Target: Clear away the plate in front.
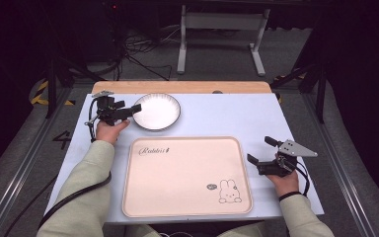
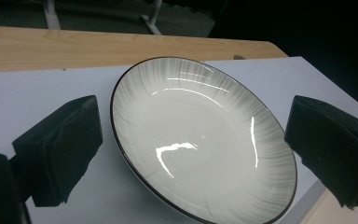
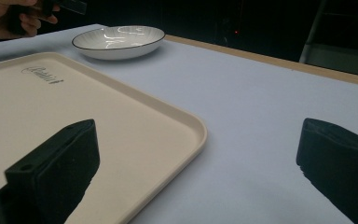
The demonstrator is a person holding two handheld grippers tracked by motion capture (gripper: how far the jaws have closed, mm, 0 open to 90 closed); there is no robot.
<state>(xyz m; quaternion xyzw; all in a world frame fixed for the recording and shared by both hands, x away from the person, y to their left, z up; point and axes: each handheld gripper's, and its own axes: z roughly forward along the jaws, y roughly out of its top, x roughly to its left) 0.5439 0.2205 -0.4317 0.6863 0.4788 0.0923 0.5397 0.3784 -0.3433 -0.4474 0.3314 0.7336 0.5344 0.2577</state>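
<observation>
Left tool (image 1: 128, 109): held in the person's left hand (image 1: 109, 129) at the far left of the table, jaws spread wide and pointing toward the plate. In the left gripper view the two black jaws stood one on each side of the plate, not closed on it; whether either jaw touched the rim could not be told.

Plate (image 1: 156, 111): a shallow white dish with a thin dark rim and faint grey streaks, empty, resting flat on the table just beyond the tray's far left corner. It showed large in the left gripper view (image 2: 200, 140) and small at the far end in the right gripper view (image 3: 119, 41).

Right tool (image 1: 260, 150): held in the person's right hand (image 1: 284, 177) at the right side of the table, jaws spread and gripping nothing. In the right gripper view one jaw hung over the tray's near edge and the other over bare table.

Tray (image 1: 187, 175): a pale pink rectangle with rounded corners, empty, lying at the front middle of the table, with cursive lettering near one corner and a rabbit drawing near the opposite one.

Table (image 1: 227, 116): a light surface with a wooden strip along the far edge.
</observation>
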